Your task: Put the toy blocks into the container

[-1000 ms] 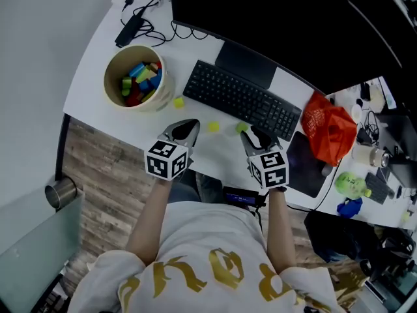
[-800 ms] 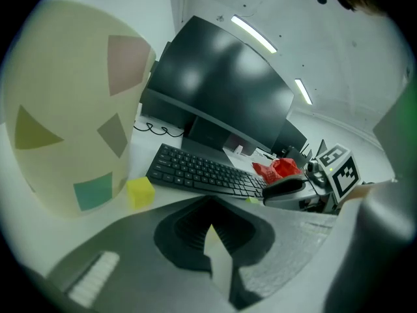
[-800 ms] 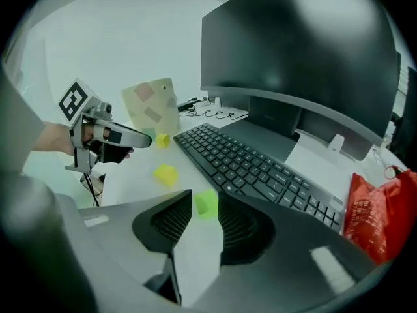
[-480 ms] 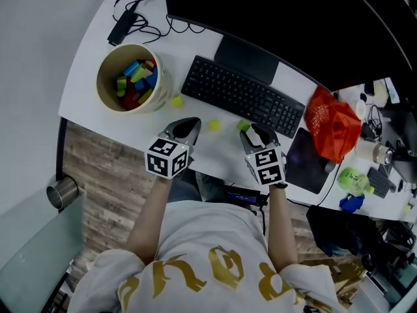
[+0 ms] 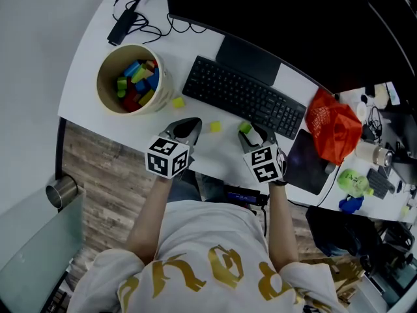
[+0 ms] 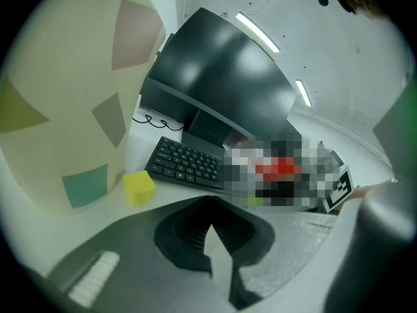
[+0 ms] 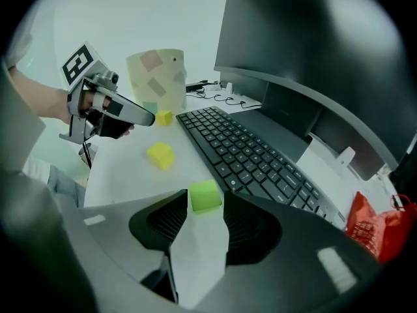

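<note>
A small green block (image 7: 204,194) lies on the white bench (image 5: 86,87), right at the mouth of my right claw (image 7: 206,207). It sits between the two jaw tips. The jaws have just been opening and stand apart, one on each side of the block. I cannot see the pads pressing on it.

Beyond that claw and to its left, a yellow block (image 7: 161,155) lies alone on the bench. Farther off the same way, a second yellow block (image 7: 163,117) rests just beside the wall of the container (image 7: 156,77). This is a round, pale tub, and the head view shows it already holding a heap of coloured blocks.

A black keyboard (image 5: 244,96) runs along the right of the right claw, close to the green block. A dark monitor (image 7: 306,51) stands behind the keyboard.

My left claw (image 6: 210,207) is closed, jaw tips together, with nothing between them. It hangs over the bench edge. The container wall fills the space ahead and to its left, and the second yellow block is near that claw's tip.
</note>
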The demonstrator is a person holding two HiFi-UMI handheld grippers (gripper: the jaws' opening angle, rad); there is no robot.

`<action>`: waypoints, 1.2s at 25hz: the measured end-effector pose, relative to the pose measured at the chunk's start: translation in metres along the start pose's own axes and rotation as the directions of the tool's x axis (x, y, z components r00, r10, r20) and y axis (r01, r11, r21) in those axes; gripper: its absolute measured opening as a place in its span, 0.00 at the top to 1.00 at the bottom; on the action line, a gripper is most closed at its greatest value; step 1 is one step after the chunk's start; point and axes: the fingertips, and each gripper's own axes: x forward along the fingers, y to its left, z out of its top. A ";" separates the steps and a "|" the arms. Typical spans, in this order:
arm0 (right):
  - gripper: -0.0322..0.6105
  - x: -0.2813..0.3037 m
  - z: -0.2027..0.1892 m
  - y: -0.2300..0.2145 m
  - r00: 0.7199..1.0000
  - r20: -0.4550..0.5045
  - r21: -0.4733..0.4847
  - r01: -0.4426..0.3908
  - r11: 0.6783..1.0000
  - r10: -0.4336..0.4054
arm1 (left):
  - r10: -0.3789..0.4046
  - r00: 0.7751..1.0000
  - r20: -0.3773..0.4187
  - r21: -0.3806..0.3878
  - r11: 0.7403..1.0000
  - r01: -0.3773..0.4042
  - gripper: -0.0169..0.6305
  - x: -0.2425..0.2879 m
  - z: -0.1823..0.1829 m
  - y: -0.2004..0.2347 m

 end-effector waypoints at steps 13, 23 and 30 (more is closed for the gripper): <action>0.68 -0.001 0.003 0.000 1.000 0.017 0.015 0.008 1.000 -0.008 | 0.026 0.999 0.025 -0.023 0.999 -0.025 0.97 -0.010 0.001 0.007; 0.68 -0.021 0.027 -0.003 0.994 0.095 -0.004 0.047 0.999 -0.046 | 0.035 0.997 0.067 0.009 0.999 -0.036 0.97 -0.022 0.017 -0.004; 0.68 -0.042 0.056 0.000 0.983 0.177 -0.016 0.053 0.998 -0.049 | 0.061 0.987 0.148 0.024 0.998 -0.066 0.97 -0.045 0.040 -0.014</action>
